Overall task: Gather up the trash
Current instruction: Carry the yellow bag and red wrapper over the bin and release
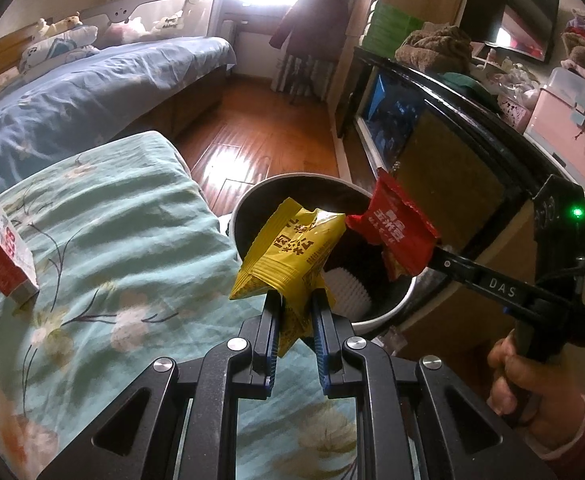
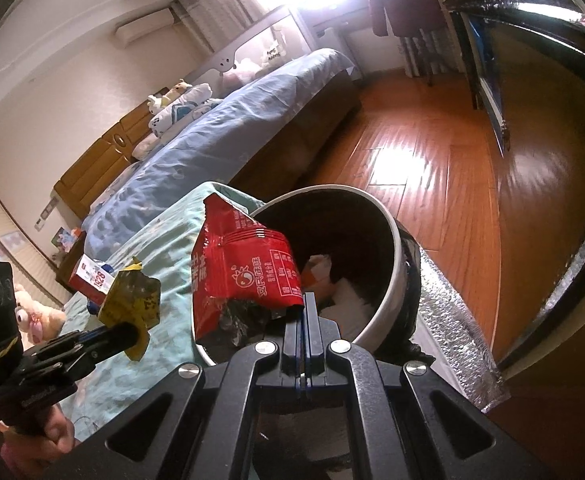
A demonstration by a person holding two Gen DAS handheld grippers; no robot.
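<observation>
Nearest the lens in the left wrist view, the left gripper (image 1: 296, 300) pinches the lower end of a yellow snack wrapper (image 1: 290, 250); its jaws stand a little apart because the crumpled foil fills the gap between them. The wrapper hangs over the near rim of the trash bin (image 1: 384, 320), apparently so that letting go would drop it inside. Just beyond, the right gripper (image 1: 432, 254) reaches in from the bin's right side, clamped on a red snack wrapper (image 1: 394, 224) that also hangs above the bin's mouth. Both pieces of trash are thus held over the bin and neither has gone in yet; the releases look like the step in hand.

To the bin's left lies a bed with a teal floral quilt (image 1: 112, 260), and a red-and-white box (image 1: 0, 248) rests on it, well apart from the bin, possibly still to be collected. Behind the bin runs the wooden floor (image 1: 260, 128).

The right wrist view shows what the left cannot: the right gripper's jaws pressed nearly flat together on a thin edge of the red wrapper, and white and orange scraps (image 2: 332, 284) already lying inside the bin. The left view alone shows the person's right hand (image 1: 528, 384) on the handle and the wrappers' placing over the rim.
</observation>
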